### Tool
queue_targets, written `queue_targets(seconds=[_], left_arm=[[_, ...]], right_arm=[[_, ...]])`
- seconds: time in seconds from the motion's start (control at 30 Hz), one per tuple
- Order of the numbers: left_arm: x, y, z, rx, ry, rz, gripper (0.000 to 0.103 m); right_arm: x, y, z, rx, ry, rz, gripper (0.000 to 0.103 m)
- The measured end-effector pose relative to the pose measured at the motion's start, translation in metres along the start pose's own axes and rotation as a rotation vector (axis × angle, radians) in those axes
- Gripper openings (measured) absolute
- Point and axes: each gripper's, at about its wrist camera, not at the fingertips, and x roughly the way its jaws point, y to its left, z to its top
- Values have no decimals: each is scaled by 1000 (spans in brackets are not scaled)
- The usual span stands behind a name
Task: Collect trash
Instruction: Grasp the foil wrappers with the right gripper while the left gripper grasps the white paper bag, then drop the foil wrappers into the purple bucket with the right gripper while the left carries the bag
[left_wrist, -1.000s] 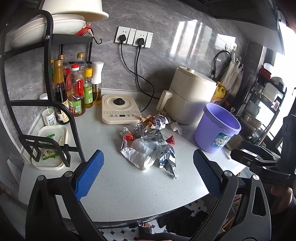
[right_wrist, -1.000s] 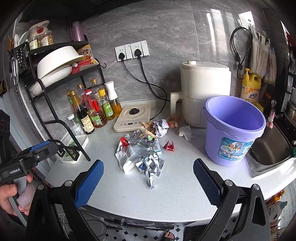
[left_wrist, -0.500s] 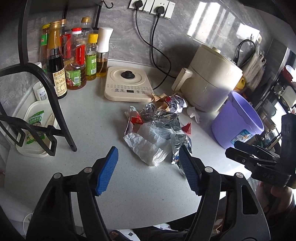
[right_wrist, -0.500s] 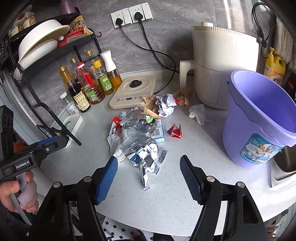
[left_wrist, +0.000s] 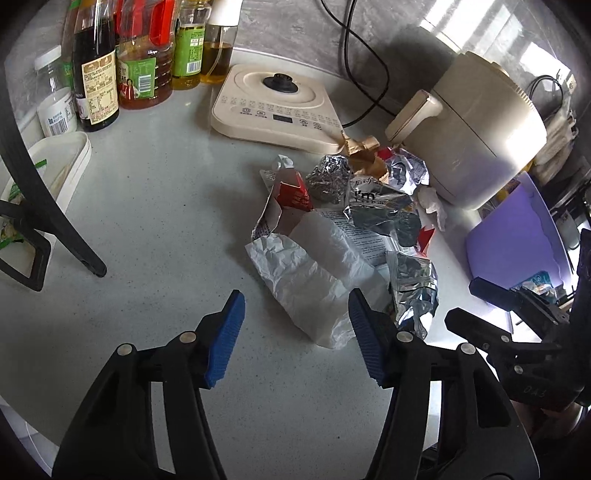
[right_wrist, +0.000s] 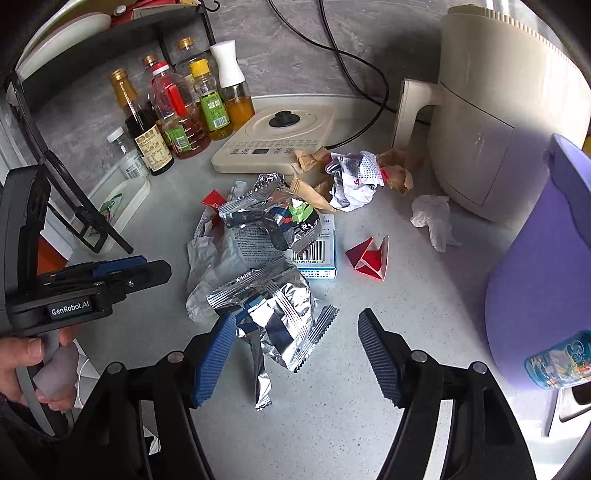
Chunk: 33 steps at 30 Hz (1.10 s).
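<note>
A heap of trash lies on the grey counter: a crumpled white plastic bag (left_wrist: 310, 273), silver foil wrappers (right_wrist: 273, 314), a small blue-and-white carton (right_wrist: 317, 254), a red folded paper (right_wrist: 369, 258), a white tissue (right_wrist: 432, 218) and brown paper scraps (right_wrist: 314, 184). A purple bucket (right_wrist: 546, 273) stands at the right. My left gripper (left_wrist: 295, 332) is open, its blue pads just short of the white bag's near edge. My right gripper (right_wrist: 295, 350) is open, its pads either side of the nearest foil wrapper. Neither holds anything.
A cream induction hob (left_wrist: 273, 103) and a cream air fryer (right_wrist: 498, 110) stand behind the heap. Sauce and oil bottles (right_wrist: 177, 110) line the back left under a black dish rack (left_wrist: 40, 206). A white tray (left_wrist: 62, 166) lies at the left.
Both grippers have moved forward and down towards the trash heap, which now looms larger. Their jaws have narrowed somewhat but stay open.
</note>
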Motion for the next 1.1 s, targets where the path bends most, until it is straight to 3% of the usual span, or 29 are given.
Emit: queue_targets(seconds=[0.23, 0.33, 0.47, 0.6, 0.8, 1.1], left_arm=[[24, 1, 8, -49, 21, 12, 57], [35, -3, 13, -45, 37, 25, 57], [49, -12, 18, -13, 54, 72, 48], [54, -18, 25, 26, 92, 121, 6], [31, -17, 23, 57, 54, 110, 3], [-45, -20, 33, 89, -137, 46, 2]], right_arm=[[27, 0, 10, -69, 67, 35, 64], [42, -4, 12, -75, 125, 81, 38], [49, -9, 18, -89, 150, 130, 21], [49, -14, 26, -93, 146, 130, 16], [32, -21, 27, -58, 116, 129, 16], [-17, -16, 38, -35, 9, 122, 16]])
